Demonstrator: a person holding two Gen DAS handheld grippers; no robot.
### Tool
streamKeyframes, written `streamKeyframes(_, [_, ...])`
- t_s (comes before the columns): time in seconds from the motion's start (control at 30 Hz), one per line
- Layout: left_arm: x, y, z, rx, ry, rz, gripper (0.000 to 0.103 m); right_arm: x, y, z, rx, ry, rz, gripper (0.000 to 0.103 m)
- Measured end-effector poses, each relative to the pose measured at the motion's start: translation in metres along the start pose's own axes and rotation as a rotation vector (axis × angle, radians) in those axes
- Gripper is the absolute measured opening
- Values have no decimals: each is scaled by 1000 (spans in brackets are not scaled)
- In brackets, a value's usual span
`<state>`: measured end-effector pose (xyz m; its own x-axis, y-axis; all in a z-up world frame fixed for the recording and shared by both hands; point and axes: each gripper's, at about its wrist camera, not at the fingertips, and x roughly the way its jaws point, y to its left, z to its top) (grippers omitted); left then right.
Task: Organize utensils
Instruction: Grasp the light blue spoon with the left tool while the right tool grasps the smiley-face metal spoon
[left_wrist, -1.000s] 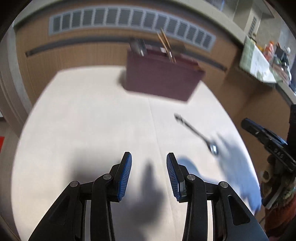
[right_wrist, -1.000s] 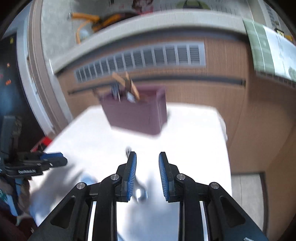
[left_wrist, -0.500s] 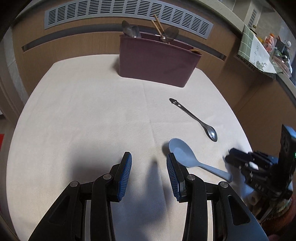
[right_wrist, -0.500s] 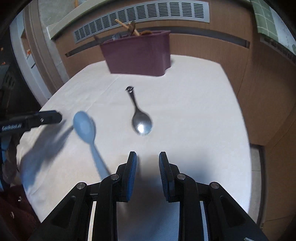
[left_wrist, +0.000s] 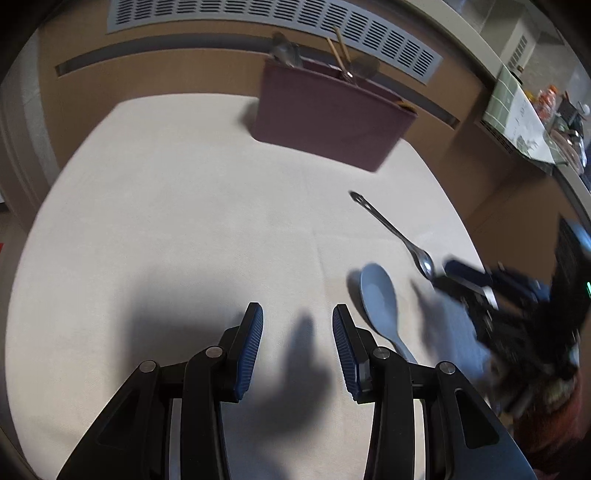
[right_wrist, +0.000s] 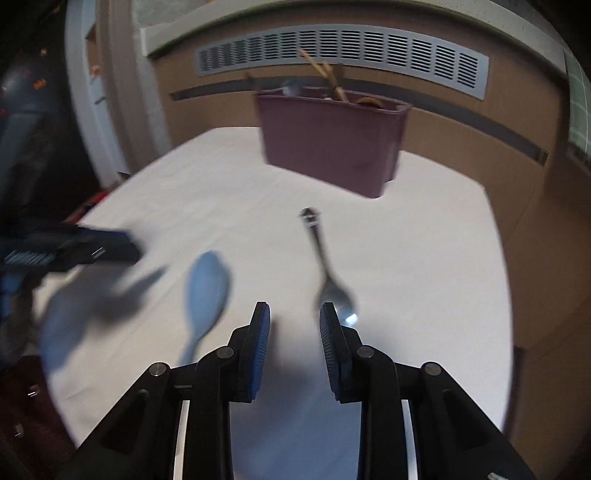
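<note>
A: Metal spoon (right_wrist: 334, 286) lies flat on the cloth-covered worktop (left_wrist: 166, 206), bowl toward us, handle end pointing at the maroon utensil holder (right_wrist: 330, 147) at the far edge. Bowl sits just ahead of the right tool (right_wrist: 294, 321), slightly to its right-hand finger. Frame is motion-blurred.

B: Tool state?

A: Right tool's jaws are parted, nothing between them. Left tool (left_wrist: 297, 323) likewise parted and empty, hovering over bare cloth. Blue plastic spoon (left_wrist: 380, 306) lies beside its right finger, well apart from the holder.

B: Step in hand, as I read it: the right tool goes for the metal spoon.

A: Agreed, a judgement only. To do it well, shift so the neck, just behind the bowl, sits between the pads. The bowl is rounded and glossy and would likely slip.

B: Low profile on cloth. Risk?

A: Pinching the cloth with it, or skating the spoon away. Come down square and close across the narrow handle.

B: Then the holder?

A: Already carries wooden chopsticks (left_wrist: 340, 48) and other utensils. Tip the spoon upright and pick a gap before lowering.
</note>
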<state>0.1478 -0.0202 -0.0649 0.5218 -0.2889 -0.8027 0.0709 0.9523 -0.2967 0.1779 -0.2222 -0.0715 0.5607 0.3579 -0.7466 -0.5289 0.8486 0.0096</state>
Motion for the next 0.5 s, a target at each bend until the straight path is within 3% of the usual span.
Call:
streamKeyframes(0.27, [12,-29,-5,87,64,-10,40,49,-13,22,-26,60,-43,25])
streamKeyframes(0.3, [14,-31,-6,96,80,-15,40,47,-14,20,-29,54,-42,17])
streamKeyframes(0.37, [20,-38,-7,106,119,-41,40,36,-16,12,-27,51,-46,12])
streamKeyframes(0.43, [29,-46,-9,112,163,-69,40,28,-26,3,0,54,-52,12])
streamKeyframes(0.5, [33,-55,-6,137,159,-59,40,15,-37,-12,49,53,-46,12])
